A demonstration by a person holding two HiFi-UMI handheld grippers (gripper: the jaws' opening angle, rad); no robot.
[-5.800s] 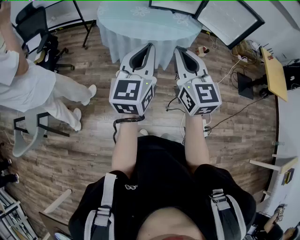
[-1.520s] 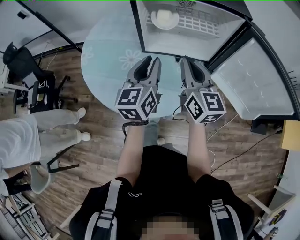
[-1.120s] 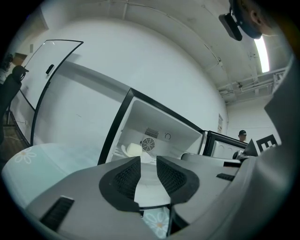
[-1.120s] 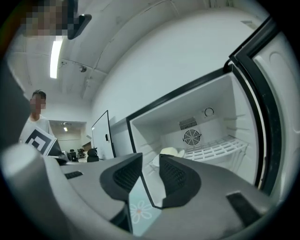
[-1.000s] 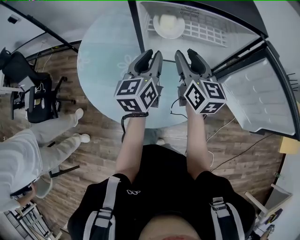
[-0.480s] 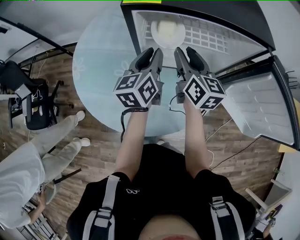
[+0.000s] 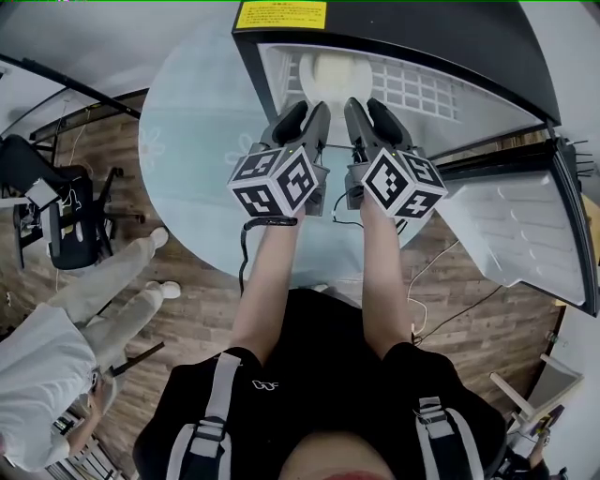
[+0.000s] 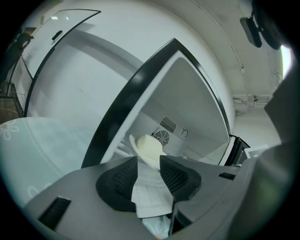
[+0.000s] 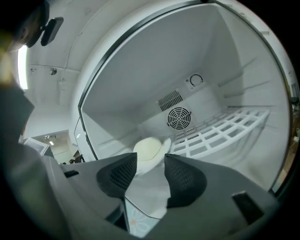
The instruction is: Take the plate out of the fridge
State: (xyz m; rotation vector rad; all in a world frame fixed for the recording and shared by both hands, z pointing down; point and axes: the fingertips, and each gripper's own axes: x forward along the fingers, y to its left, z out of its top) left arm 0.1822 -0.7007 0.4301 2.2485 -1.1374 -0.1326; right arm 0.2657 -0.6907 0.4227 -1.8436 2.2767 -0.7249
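A pale plate (image 7: 328,70) lies on the white wire shelf (image 7: 412,89) inside the open black fridge (image 7: 375,19). My left gripper (image 7: 307,108) is at the fridge's mouth, just short of the plate. Its jaws are opening and nothing is between them. In the left gripper view the plate (image 8: 149,149) shows beyond the gap of the left gripper (image 8: 149,171). Beside it, my right gripper (image 7: 367,105) is open and empty. In the right gripper view the plate (image 9: 150,150) lies ahead of the right gripper (image 9: 151,171), in front of the back-wall fan (image 9: 180,117).
The fridge stands on a round table with a light blue cloth (image 7: 197,141). Its door (image 7: 525,225) hangs open to the right. A black chair (image 7: 56,206) and a person in white (image 7: 47,375) are at the left on the wooden floor.
Both grippers have come forward from over the table to the fridge's mouth, close to the plate. The person in white has moved towards the lower left.
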